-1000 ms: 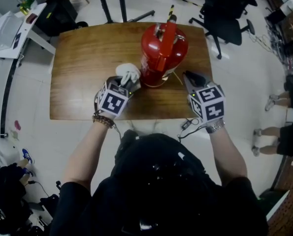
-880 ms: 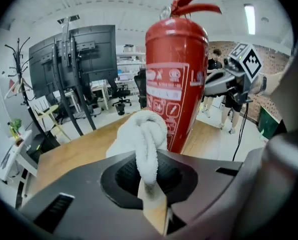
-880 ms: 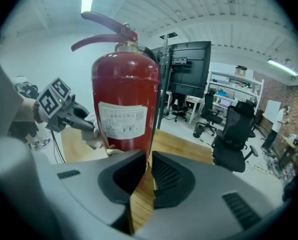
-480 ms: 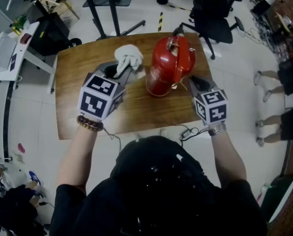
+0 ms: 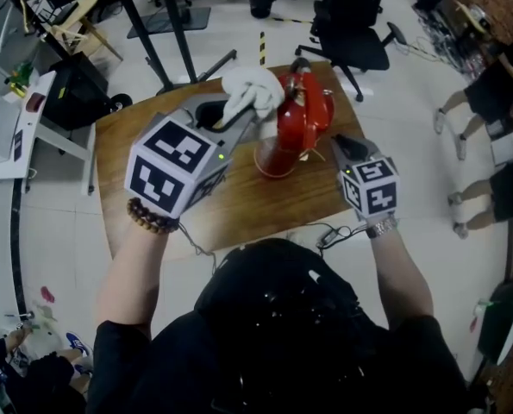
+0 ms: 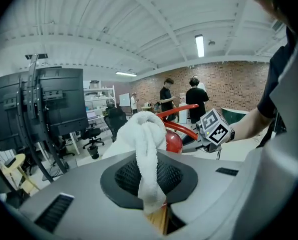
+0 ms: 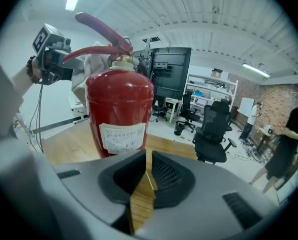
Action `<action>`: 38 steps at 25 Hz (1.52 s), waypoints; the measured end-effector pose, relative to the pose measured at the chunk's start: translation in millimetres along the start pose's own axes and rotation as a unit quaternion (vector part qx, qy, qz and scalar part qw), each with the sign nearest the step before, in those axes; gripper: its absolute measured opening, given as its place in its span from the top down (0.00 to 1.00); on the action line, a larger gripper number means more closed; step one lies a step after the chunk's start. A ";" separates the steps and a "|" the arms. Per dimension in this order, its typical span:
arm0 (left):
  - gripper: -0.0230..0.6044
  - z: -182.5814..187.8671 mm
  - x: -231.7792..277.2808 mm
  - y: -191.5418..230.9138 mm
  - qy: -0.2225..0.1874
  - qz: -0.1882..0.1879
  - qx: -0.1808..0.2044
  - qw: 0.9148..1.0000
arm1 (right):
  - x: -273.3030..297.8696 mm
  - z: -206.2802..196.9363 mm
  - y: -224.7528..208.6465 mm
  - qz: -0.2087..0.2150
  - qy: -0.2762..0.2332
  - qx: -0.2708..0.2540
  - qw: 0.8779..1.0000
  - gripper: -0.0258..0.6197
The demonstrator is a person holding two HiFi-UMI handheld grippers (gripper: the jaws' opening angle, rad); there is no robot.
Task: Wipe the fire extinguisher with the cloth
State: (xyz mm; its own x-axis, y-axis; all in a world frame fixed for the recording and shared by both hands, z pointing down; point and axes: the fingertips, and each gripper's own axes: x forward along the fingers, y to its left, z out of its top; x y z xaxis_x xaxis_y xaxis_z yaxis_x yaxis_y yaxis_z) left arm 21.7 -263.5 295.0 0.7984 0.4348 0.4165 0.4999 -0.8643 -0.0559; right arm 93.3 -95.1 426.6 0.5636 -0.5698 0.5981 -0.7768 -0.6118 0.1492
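A red fire extinguisher (image 5: 301,119) stands upright on the wooden table (image 5: 131,141). My left gripper (image 5: 232,117) is raised high at its left, shut on a white cloth (image 5: 253,88) that bunches up beside the extinguisher's handle. In the left gripper view the cloth (image 6: 147,149) hangs pinched between the jaws, with the red handle (image 6: 178,109) just behind it. My right gripper (image 5: 340,147) sits low on the extinguisher's right, jaws shut with nothing between them. In the right gripper view the extinguisher (image 7: 119,115) fills the space just ahead of the right gripper (image 7: 147,176).
A black office chair (image 5: 353,31) stands beyond the table's far right corner. A metal stand's legs (image 5: 165,54) rise behind the table, and a white desk (image 5: 15,119) is at the left. People (image 5: 497,102) stand at the right on the floor.
My left gripper rose with the cloth from the table beside the extinguisher's base up to the level of its handle. The right gripper stayed where it was.
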 end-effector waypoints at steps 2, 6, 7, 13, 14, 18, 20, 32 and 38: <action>0.90 0.1 9.4 -3.8 0.011 -0.007 0.018 1.000 | -3.5 -0.9 -0.7 -0.007 0.000 0.005 1.000 0.89; 0.90 -4.7 25.8 -8.9 0.034 -0.010 0.051 0.998 | -9.6 -0.9 -2.9 -0.019 -0.001 0.011 1.000 0.89; 0.90 -5.6 28.1 -8.6 0.037 -0.011 0.054 0.998 | -11.0 -1.3 -4.0 -0.021 -0.001 0.013 1.000 0.89; 0.91 -13.7 32.2 -2.9 0.048 -0.020 0.049 0.997 | -14.9 -7.5 -6.6 -0.031 0.002 0.023 0.999 0.89; 0.91 -15.8 32.6 -1.4 0.050 -0.020 0.048 0.997 | -14.7 -8.2 -6.4 -0.032 0.003 0.023 0.999 0.89; 0.91 -26.5 34.7 2.9 0.061 -0.018 0.041 0.997 | -15.0 -10.7 -6.6 -0.035 0.005 0.026 0.999 0.89; 0.91 -32.5 36.6 4.2 0.067 -0.016 0.038 0.997 | -14.8 -12.5 -6.9 -0.036 0.007 0.027 0.999 0.89; 0.91 -96.3 66.2 5.2 0.125 -0.027 0.002 0.992 | -7.6 -18.9 -4.0 -0.035 0.019 0.030 0.999 0.89; 0.91 -126.6 81.6 4.6 0.152 -0.031 -0.003 0.988 | -5.8 -20.3 -2.7 -0.036 0.023 0.030 0.999 0.89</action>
State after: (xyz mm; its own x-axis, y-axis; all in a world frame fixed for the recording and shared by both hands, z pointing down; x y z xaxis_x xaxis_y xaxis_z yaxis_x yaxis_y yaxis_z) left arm 46.6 -264.0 443.6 0.6273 0.3923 0.6728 0.5423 -0.8400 -0.0159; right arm 86.4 -79.0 438.7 0.6032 -0.4974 0.6235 -0.7153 -0.6832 0.1470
